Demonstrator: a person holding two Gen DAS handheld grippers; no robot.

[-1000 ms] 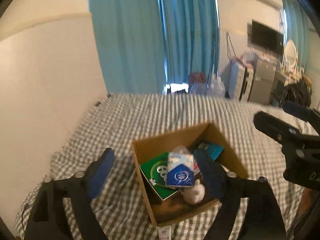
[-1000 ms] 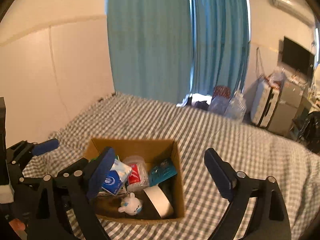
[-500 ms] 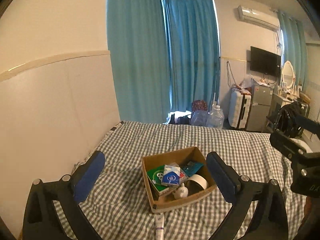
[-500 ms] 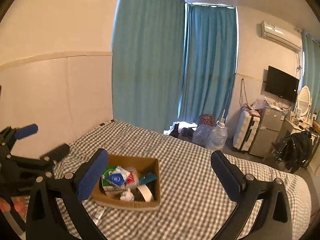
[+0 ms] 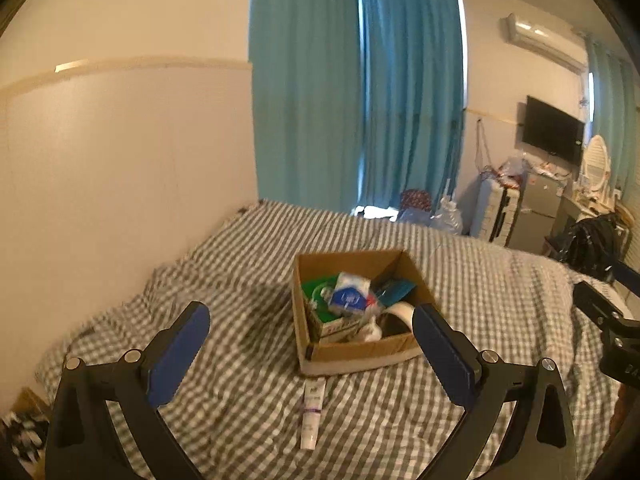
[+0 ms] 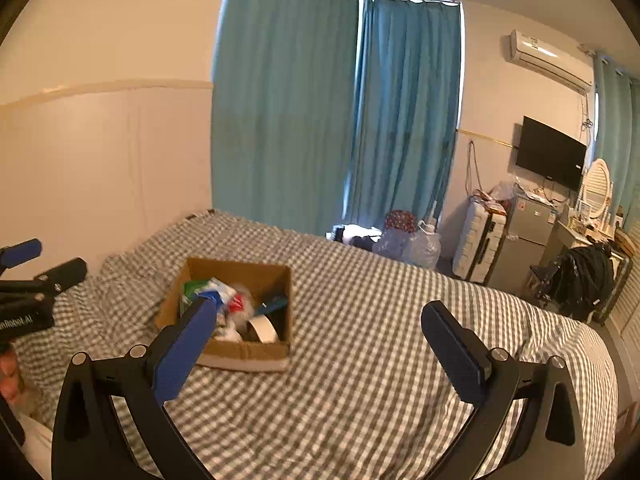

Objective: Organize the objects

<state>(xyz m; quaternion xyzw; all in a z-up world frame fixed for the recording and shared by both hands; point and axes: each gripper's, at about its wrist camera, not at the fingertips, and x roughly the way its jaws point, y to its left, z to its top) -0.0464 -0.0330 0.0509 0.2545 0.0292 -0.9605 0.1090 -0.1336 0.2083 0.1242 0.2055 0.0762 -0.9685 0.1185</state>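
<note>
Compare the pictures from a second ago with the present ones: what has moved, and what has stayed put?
Both grippers, left gripper and right gripper, have drawn back from the cardboard box, which now looks smaller. Neither took hold of anything or let anything go; fingers remain spread and empty. The box, its contents and the tube on the checked bedcover stayed put.

Teal curtains (image 6: 340, 120) hang behind the gingham-covered bed (image 6: 380, 360). Rt of curtains: wall AC unit (image 6: 550, 60) up high, black TV (image 6: 550, 159) below it. Under TV, a white suitcase (image 6: 480, 246) & small grey fridge (image 6: 524, 236); black backpack (image 6: 588, 276) farther rt.
</note>
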